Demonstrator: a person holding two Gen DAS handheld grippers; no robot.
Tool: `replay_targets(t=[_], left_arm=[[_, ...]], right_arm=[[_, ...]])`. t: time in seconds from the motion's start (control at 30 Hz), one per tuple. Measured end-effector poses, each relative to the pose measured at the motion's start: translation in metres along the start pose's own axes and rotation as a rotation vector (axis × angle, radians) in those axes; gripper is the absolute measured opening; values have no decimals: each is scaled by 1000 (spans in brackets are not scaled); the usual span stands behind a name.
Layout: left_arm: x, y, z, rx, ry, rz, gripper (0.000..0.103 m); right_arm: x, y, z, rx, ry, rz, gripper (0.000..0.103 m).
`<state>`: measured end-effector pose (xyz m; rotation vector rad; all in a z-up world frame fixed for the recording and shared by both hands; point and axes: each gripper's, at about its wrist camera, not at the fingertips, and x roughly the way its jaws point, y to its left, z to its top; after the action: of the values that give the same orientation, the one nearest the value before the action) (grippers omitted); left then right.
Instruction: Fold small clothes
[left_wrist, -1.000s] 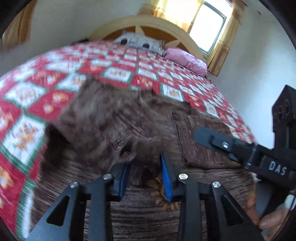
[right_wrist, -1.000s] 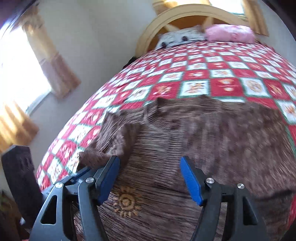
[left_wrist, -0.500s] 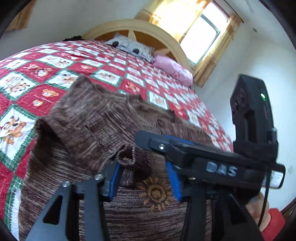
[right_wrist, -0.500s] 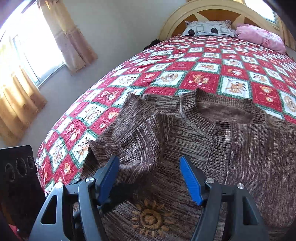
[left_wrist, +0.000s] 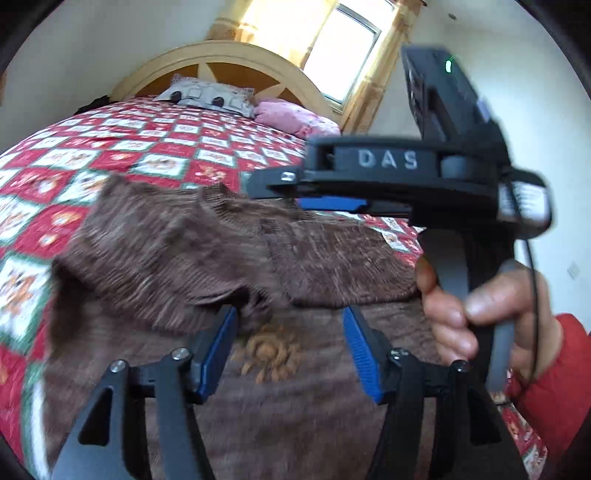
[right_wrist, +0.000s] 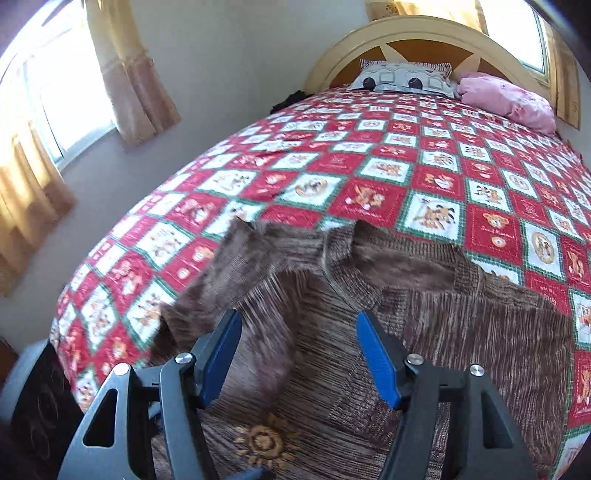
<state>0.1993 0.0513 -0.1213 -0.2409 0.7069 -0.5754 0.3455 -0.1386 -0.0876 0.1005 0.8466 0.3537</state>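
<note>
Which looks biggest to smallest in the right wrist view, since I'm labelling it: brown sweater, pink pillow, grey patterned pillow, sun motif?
1. brown sweater
2. pink pillow and grey patterned pillow: about alike
3. sun motif: similar in the picture, but much nearer, so unsure.

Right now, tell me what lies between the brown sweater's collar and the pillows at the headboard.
Only bare red patterned quilt. The right wrist view shows it best, from the sweater to the grey pillow and pink pillow.
</note>
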Motion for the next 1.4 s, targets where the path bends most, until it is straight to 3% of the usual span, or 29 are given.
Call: replay_targets(t=[0.03, 0.1, 0.17, 0.3, 0.47, 0.57, 0.63, 0.7, 0.73, 1.0, 1.1, 1.17, 1.3, 1.4], left_arm=[[-8, 7, -4, -15, -5, 30, 82], [-24, 24, -11, -57, -27, 124, 88], [-30, 45, -13, -131, -36, 237, 89], [-27, 78, -17, -304, -19, 299, 88], [-21, 66, -20, -243, 3, 372, 88], [-20, 63, -21, -220, 16, 394, 89], [-22, 66, -23, -235, 12, 380, 90], [-19, 68, -20, -241, 8, 371, 90], [-19, 67, -20, -240, 8, 372, 90], [-15, 68, -18, -243, 4, 369, 90], [-16, 66, -18, -235, 7, 378, 90], [-15, 65, -17, -232, 10, 383, 90], [-13, 64, -17, -223, 17, 392, 92], [-11, 63, -17, -217, 22, 397, 92]], right_arm=[[1, 2, -2, -11, 6, 14, 66], [4, 8, -8, -29, 15, 38, 66], [12, 19, -16, -38, 22, 64, 66], [37, 50, -27, -102, 59, 84, 66], [70, 67, -37, -220, 103, -57, 66], [82, 59, -41, -215, 118, -67, 53], [80, 57, -42, -245, 113, -111, 26], [76, 42, -37, -167, 118, -82, 9], [73, 34, -35, -120, 115, -59, 7], [15, -44, -16, 225, -73, 116, 6], [8, -65, -14, 250, -89, 90, 6], [14, -78, -19, 265, -62, 94, 7], [32, -105, -45, 357, 31, -11, 11], [18, -125, -57, 499, -28, 27, 11]])
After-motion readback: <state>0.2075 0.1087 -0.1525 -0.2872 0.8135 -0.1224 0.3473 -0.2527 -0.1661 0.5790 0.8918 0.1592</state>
